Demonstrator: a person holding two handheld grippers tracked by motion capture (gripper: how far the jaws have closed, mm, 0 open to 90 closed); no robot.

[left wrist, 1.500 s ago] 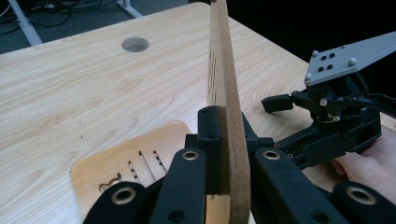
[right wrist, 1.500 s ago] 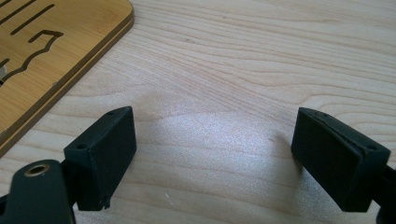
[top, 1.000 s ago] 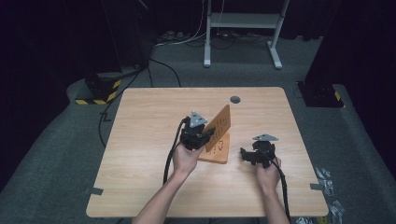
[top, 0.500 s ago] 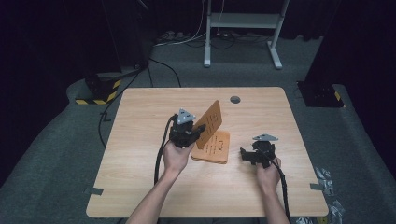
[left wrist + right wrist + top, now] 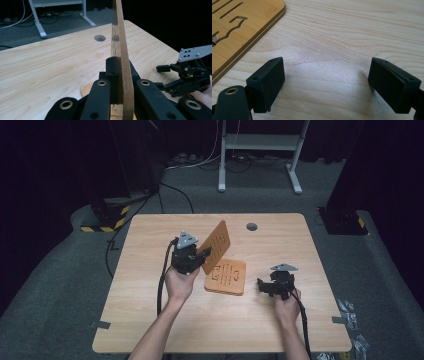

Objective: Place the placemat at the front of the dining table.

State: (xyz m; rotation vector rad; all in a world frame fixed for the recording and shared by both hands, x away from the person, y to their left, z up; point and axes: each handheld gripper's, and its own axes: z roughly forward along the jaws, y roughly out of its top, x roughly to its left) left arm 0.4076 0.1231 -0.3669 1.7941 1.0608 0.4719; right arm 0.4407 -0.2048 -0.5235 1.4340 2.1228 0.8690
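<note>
Dark room all round, grey carpet underneath, and a pale wooden table (image 5: 150,320) in the middle with a small round hole (image 5: 251,226) near its far edge; a white metal frame (image 5: 260,142) stands on the floor beyond it.

From where I sit, my left gripper (image 5: 200,258) is raised above the table's middle, its jaws clamped on the lower edge of a thin wooden panel (image 5: 216,242); the panel stands tilted on edge, rising up and away from the gripper toward the far side, clear of the table. In the left gripper view I look straight along that panel (image 5: 119,50); it sits edge-on between the two black pads, which press on both of its faces.

A second wooden board (image 5: 227,276) with slots cut through it lies flat on the table just below and to the right of the lifted panel; the two are apart.

My right gripper (image 5: 265,286) rests low near the table's right side, just beside the flat board but not touching it; its jaws stand wide with nothing but bare tabletop between them; in the right gripper view a corner of the slotted board (image 5: 242,27) lies off to the upper left.
</note>
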